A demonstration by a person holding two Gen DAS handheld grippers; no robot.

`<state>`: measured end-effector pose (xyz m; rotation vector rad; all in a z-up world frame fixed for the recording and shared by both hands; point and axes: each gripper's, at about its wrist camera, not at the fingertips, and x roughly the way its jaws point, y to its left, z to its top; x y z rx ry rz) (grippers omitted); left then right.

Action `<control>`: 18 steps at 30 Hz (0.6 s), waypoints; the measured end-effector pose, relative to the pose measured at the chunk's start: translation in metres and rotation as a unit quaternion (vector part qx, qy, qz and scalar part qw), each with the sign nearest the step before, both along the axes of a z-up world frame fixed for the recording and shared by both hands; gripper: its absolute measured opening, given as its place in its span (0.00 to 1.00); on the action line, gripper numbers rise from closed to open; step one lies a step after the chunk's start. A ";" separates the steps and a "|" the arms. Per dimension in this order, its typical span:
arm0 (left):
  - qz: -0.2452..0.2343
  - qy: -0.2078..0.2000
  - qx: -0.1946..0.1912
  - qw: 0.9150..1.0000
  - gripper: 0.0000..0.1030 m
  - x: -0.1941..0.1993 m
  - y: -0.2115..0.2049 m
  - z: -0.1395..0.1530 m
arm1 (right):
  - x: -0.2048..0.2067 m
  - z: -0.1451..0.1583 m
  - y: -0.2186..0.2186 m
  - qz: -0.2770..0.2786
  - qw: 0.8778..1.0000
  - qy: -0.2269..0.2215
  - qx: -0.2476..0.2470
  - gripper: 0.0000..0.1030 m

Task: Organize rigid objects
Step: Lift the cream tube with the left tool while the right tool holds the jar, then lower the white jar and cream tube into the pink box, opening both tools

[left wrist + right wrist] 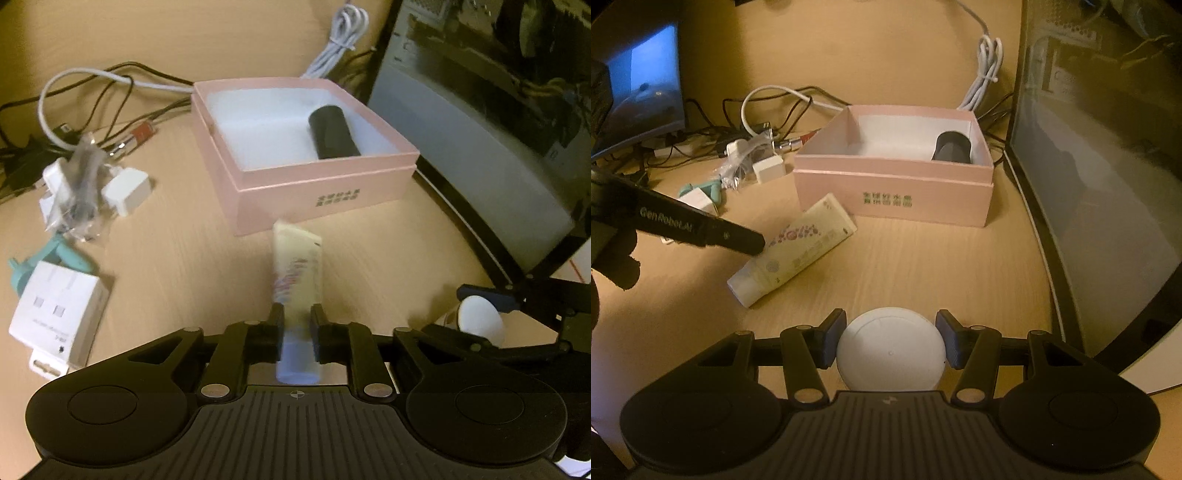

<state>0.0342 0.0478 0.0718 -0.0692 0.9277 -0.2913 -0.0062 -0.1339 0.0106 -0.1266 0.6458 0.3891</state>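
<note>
The box [894,199] is pale pink outside, white inside, with dark green print on its front. A black cylinder [333,132] lies in it. The tube [798,247] is cream with what looks like a pink-and-blue dotted pattern. The round case [891,352] is plain white. The surface [923,266] is light wood grain.

Bare desk [923,266] lies open before the pink box [894,195]; cable clutter [746,155] crowds left, monitor [1108,184] blocks right.
</note>
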 end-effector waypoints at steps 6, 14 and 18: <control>-0.005 0.016 0.009 1.000 0.34 0.013 -0.014 -0.013 | 0.001 -0.008 0.004 0.001 1.000 -0.002 -0.004 0.52; 0.001 0.022 0.013 1.000 0.31 0.023 -0.019 -0.017 | -0.005 -0.012 0.000 -0.003 1.000 0.003 0.008 0.57; 0.007 0.023 0.004 1.000 0.31 0.025 -0.018 -0.017 | -0.010 -0.015 -0.004 -0.011 1.000 0.005 0.026 0.53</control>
